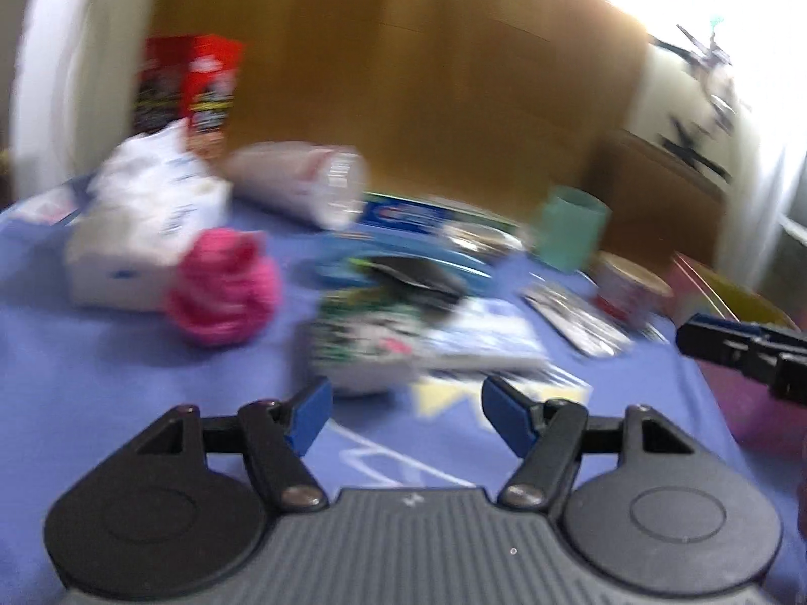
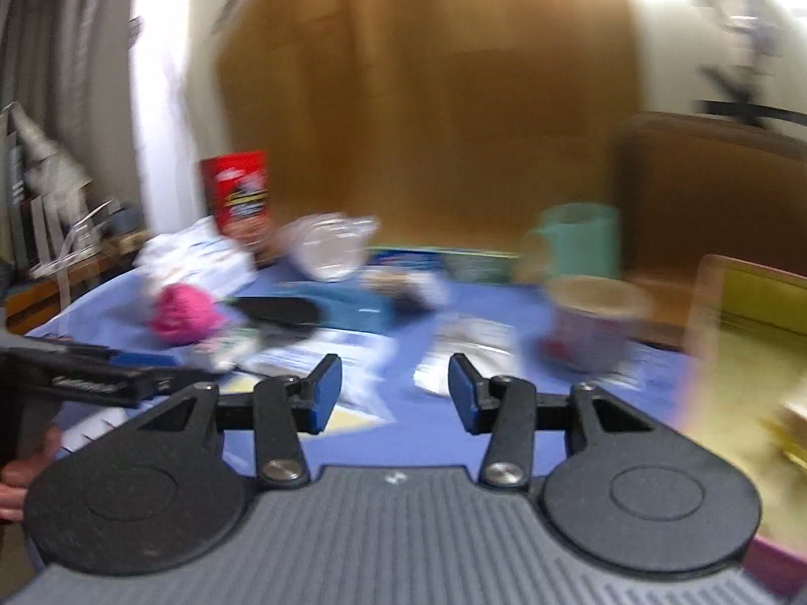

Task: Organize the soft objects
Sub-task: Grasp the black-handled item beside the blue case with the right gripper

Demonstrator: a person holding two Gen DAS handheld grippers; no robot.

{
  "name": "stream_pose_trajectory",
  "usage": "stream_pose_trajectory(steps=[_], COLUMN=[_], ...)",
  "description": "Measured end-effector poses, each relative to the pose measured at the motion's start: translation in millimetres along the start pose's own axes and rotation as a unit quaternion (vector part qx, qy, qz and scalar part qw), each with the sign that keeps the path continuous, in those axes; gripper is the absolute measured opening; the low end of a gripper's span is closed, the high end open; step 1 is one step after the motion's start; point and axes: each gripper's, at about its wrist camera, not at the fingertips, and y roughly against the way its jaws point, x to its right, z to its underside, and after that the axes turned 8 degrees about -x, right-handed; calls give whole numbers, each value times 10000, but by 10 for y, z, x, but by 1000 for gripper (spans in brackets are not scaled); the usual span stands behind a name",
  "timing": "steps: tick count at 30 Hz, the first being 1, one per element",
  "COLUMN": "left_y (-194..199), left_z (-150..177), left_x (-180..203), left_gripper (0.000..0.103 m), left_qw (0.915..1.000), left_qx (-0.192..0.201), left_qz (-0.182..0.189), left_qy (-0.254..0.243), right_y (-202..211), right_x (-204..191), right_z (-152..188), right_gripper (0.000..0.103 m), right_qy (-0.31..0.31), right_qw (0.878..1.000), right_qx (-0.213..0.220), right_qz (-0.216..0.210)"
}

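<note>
Barely getting started: left gripper [image 1: 403, 416] and right gripper [image 2: 394, 387] are both hanging apart and empty, pink yarn [image 1: 222, 287] sitting unsorted on the cloth [image 1: 101, 403].

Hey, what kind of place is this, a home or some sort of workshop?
Most likely a lived-in room at home. A table under a blue cloth holds household clutter: a pink yarn-like ball, a teal cup and a red box, with big cardboard propped behind.
</note>
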Motion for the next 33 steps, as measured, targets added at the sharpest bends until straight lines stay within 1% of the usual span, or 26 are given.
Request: stream_pose_trajectory(steps=[2, 3, 4, 6, 8, 10, 12, 18, 19, 21, 22, 23, 24, 25, 27, 29, 33], left_y=[3, 18, 39, 76, 127, 175, 206, 250, 255, 262, 269, 272, 275, 277, 284, 282, 273], left_z=[0, -4, 2, 24, 50, 78, 90, 110, 113, 121, 125, 126, 129, 129, 133, 130, 125], left_x=[-127, -173, -184, -203, -206, -169, -159, -202, -209, -228, -238, -247, -252, -257, -258, -263, -259], left_gripper=[67, 67, 67, 68, 72, 72, 72, 74, 74, 75, 75, 75, 75, 75, 75, 75, 75], left_qw=[9991, 9985, 9982, 9975, 9970, 9965, 9959, 9932, 9928, 9921, 9917, 9916, 9914, 9912, 9910, 9911, 9916], left_qx=[-16, 58, 152, 286, 441, 551, 617, 725, 738, 774, 790, 798, 803, 815, 838, 839, 801], left_qz=[192, 269, 260, 379, 422, 439, 512, 730, 750, 769, 789, 771, 776, 774, 770, 759, 734], left_qy=[366, 480, 517, 517, 484, 451, 429, 546, 567, 615, 645, 669, 686, 697, 704, 707, 705], right_y=[-240, -367, -506, -754, -990, -1140, -1228, -1451, -1491, -1518, -1548, -1558, -1563, -1552, -1496, -1390, -1063], right_x=[-157, -236, -327, -492, -604, -673, -751, -1053, -1081, -1116, -1131, -1127, -1127, -1122, -1110, -1068, -936], right_z=[-134, -207, -281, -380, -465, -526, -538, -461, -453, -423, -419, -416, -410, -396, -353, -319, -280], right_gripper=[58, 61, 64, 64, 64, 64, 64, 62, 60, 47, 24, 12, 6, 2, 2, 2, 2], right_qy=[275, 524, 889, 1674, 2323, 2669, 2900, 3710, 3794, 3926, 3947, 3922, 3901, 3896, 3911, 3858, 3489], right_qw=[9993, 9979, 9949, 9845, 9703, 9601, 9528, 9250, 9217, 9165, 9154, 9160, 9169, 9172, 9170, 9196, 9350], right_qx=[-88, -163, -270, -457, -661, -813, -881, -825, -808, -758, -786, -831, -812, -792, -715, -608, -391], right_qz=[-236, -333, -384, -236, -114, -168, -174, 21, 57, 121, 119, 157, 243, 281, 343, 427, 501])
